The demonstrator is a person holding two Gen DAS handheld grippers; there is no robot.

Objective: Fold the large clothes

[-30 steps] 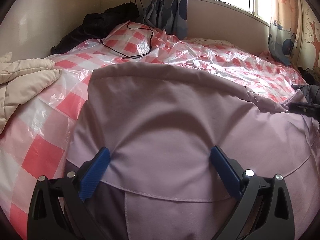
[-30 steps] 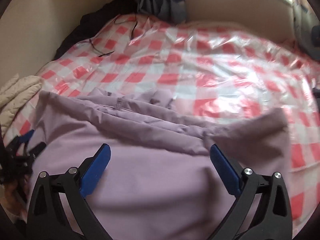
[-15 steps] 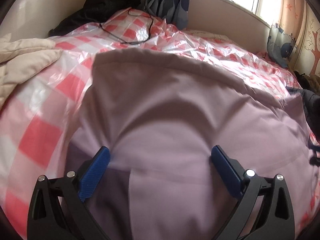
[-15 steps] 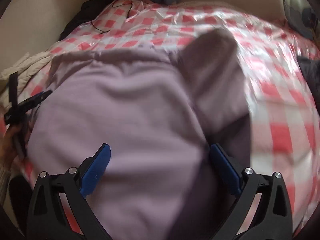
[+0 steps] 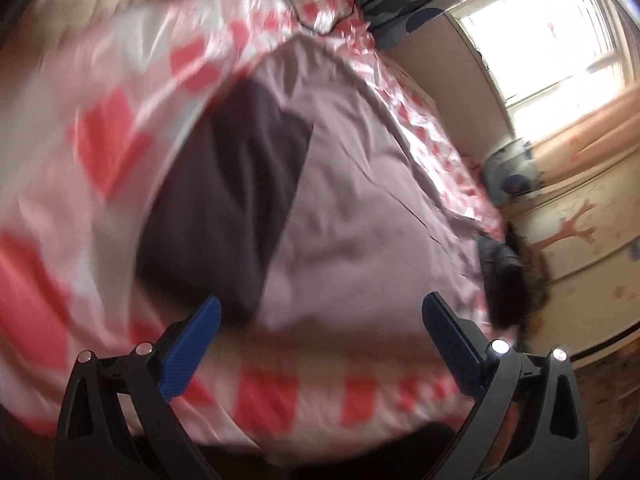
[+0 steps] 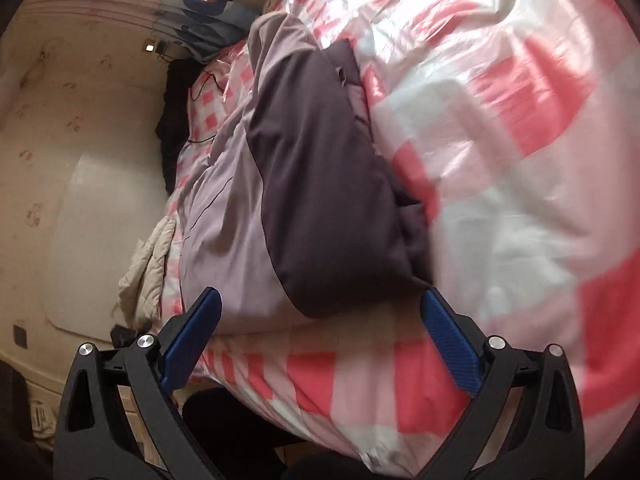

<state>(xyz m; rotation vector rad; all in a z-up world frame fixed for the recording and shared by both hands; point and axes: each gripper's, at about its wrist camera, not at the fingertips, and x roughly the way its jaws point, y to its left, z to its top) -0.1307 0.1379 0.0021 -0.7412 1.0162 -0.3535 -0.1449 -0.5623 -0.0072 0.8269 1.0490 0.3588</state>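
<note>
The lilac garment lies on the checked sheet, its dark panel toward ten o'clock. The left gripper and right gripper both gape, empty.

a bright window glows in the upper right above a cream wall, peach curtain beside it.

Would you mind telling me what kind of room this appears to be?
Most likely a bedroom: a bed under a red-checked plastic cover, a curtained window, and a lilac garment spread on the bed.
</note>
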